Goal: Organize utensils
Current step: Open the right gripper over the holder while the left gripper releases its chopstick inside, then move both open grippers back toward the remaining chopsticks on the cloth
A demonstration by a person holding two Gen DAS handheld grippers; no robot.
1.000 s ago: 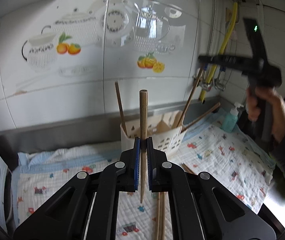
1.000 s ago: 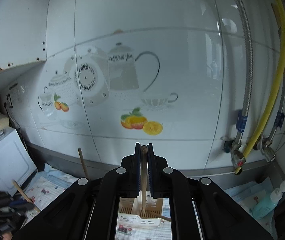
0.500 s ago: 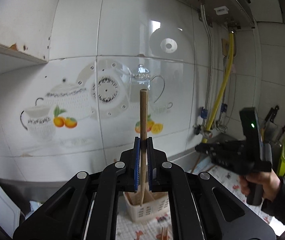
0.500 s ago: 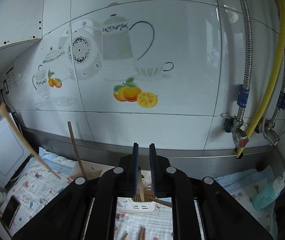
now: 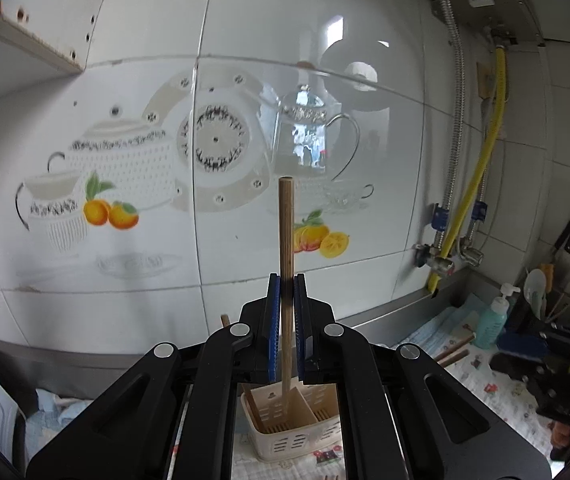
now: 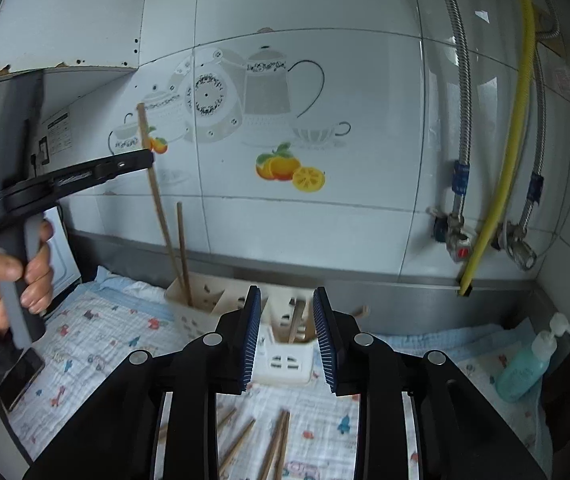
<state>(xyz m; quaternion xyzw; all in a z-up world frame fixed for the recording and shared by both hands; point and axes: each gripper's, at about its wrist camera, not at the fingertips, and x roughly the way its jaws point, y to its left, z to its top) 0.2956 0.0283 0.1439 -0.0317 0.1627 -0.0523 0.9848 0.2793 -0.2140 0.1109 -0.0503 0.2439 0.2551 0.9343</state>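
Left claw (image 5: 283, 320) clamped on an upright wooden chopstick (image 5: 286, 240), tip down over the cream slotted utensil basket (image 5: 285, 432). Right claw (image 6: 287, 336) just opened, jaws apart and empty, in front of that basket. Loose chopsticks (image 6: 273, 444) on the printed cloth (image 6: 97, 336) before the basket.

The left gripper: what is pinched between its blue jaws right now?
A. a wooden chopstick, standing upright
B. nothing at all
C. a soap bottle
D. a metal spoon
A: the left gripper is shut on a wooden chopstick that stands upright between its blue jaws, above the cream utensil basket.
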